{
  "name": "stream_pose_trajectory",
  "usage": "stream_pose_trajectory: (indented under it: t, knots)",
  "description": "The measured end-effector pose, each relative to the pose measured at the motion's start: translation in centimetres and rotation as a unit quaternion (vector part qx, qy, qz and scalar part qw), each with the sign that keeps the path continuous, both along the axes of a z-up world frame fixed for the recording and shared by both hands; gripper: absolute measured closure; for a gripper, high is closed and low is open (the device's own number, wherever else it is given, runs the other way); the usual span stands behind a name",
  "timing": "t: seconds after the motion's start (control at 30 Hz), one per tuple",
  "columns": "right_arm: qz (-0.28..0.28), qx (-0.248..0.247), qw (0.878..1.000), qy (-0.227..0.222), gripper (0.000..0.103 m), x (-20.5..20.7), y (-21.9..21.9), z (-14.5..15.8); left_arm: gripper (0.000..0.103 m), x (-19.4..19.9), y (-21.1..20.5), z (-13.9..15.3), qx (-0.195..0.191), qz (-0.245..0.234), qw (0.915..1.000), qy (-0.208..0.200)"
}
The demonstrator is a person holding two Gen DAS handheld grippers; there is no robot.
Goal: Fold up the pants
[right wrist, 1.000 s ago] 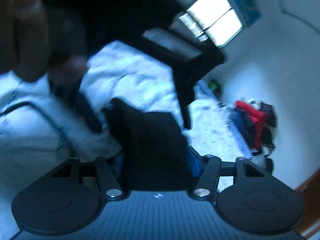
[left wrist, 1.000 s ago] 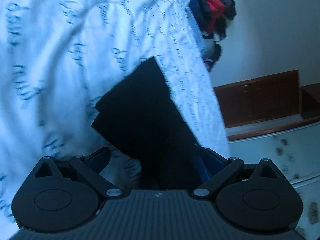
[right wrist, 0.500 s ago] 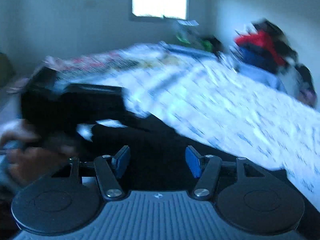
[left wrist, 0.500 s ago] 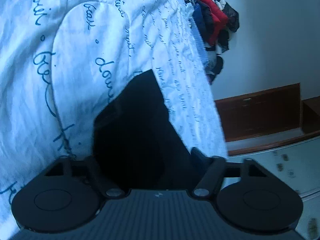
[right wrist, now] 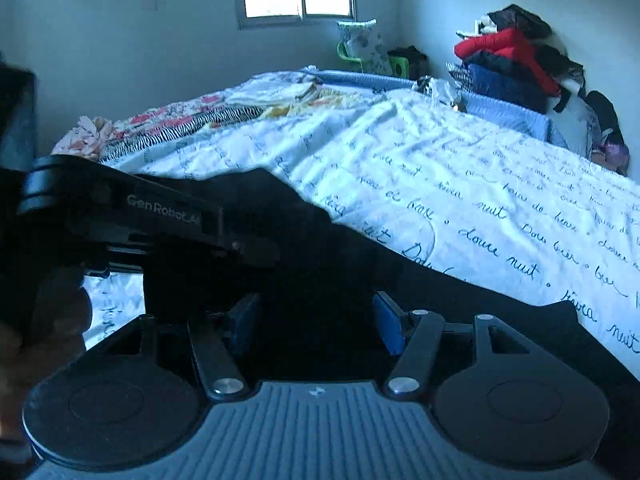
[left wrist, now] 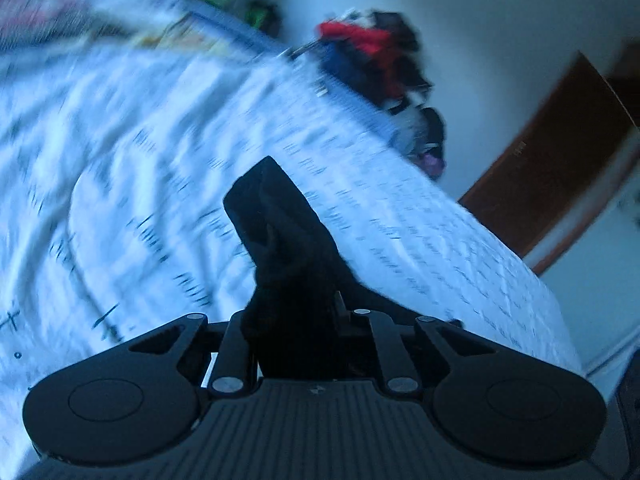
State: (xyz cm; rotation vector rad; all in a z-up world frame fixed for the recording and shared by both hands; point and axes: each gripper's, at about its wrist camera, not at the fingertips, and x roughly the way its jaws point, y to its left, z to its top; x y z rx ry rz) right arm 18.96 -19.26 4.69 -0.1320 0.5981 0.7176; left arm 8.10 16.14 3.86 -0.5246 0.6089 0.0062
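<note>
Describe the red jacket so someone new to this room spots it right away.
Start at the bed with the white sheet covered in handwriting. At its far right corner, against the wall, sits a heap of clothes. The red jacket lies near the top, the only bright red among dark blue and black pieces.

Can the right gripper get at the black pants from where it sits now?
Probably yes: the right gripper has its jaws apart with the black pants spread directly ahead, dark cloth apparently between the pads; nothing blocks it.
</note>
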Motion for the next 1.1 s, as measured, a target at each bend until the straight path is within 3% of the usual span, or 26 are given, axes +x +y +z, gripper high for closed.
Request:
stream_pose_trajectory:
  t: [0.17,0.4,0.7,1.1]
  knots:
    - [-0.02,0.057,0.998,-0.02,0.042,-1.5,-2.6,1.6,0.084,-1.8,-5.0,2.4,0.066,-0.028,0.9966,-0.041]
    - [-0.067,0.13,0.989,-0.032,0.041,-3.7,-9.1,3.6,0.084,-3.0,-11.8,5.0,0.112,-0.078,0.9857,-0.1]
    - [-0.141,0.17,0.974,-0.045,0.041,-5.9,-16.3,4.0,0.083,-2.7,-19.3,5.3,0.12,-0.162,0.9723,-0.118]
    - [-0.238,0.167,0.956,-0.047,0.041,-7.5,-25.0,2.1,0.083,-1.8,-27.9,2.5,0.128,-0.252,0.9521,-0.116]
